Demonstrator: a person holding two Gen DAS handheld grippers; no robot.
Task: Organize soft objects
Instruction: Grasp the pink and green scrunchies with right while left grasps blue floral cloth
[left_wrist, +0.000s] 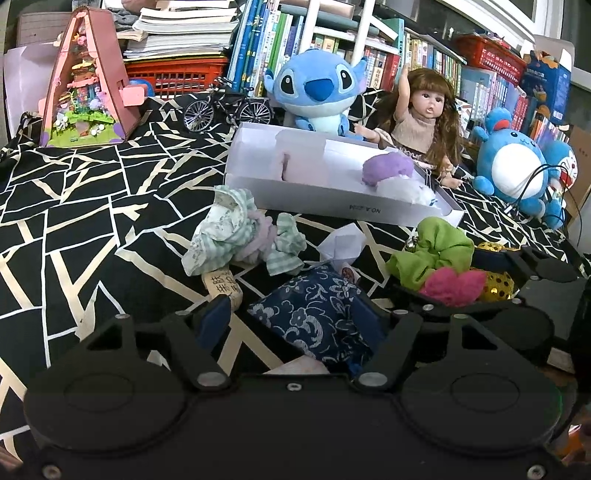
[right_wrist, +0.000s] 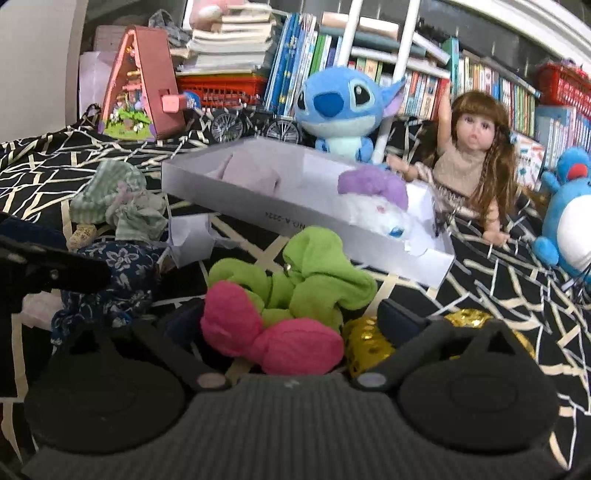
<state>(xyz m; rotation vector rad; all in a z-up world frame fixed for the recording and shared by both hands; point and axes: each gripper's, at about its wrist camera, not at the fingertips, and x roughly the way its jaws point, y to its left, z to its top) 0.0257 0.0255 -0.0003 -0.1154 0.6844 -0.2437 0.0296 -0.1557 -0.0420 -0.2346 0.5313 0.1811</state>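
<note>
My left gripper (left_wrist: 291, 317) is open around a navy floral cloth (left_wrist: 314, 314) that lies on the black-and-cream sheet; its jaws stand on either side of it. My right gripper (right_wrist: 291, 325) is open around a pink scrunchie (right_wrist: 269, 332), with a green scrunchie (right_wrist: 295, 280) just beyond and a gold sequin one (right_wrist: 369, 343) at its right finger. A white box (right_wrist: 258, 206) holds a pale pink cloth (right_wrist: 251, 173), a purple scrunchie (right_wrist: 373, 184) and a white fluffy item (right_wrist: 376, 214). A green-striped scrunchie (left_wrist: 236, 229) lies left of the box.
A Stitch plush (left_wrist: 314, 92), a doll (left_wrist: 421, 114) and a blue round plush (left_wrist: 517, 166) sit behind the box. A toy bicycle (left_wrist: 229, 107), a pink model house (left_wrist: 88, 77), red baskets and bookshelves stand at the back. Crumpled white paper (left_wrist: 343, 243) lies near the cloth.
</note>
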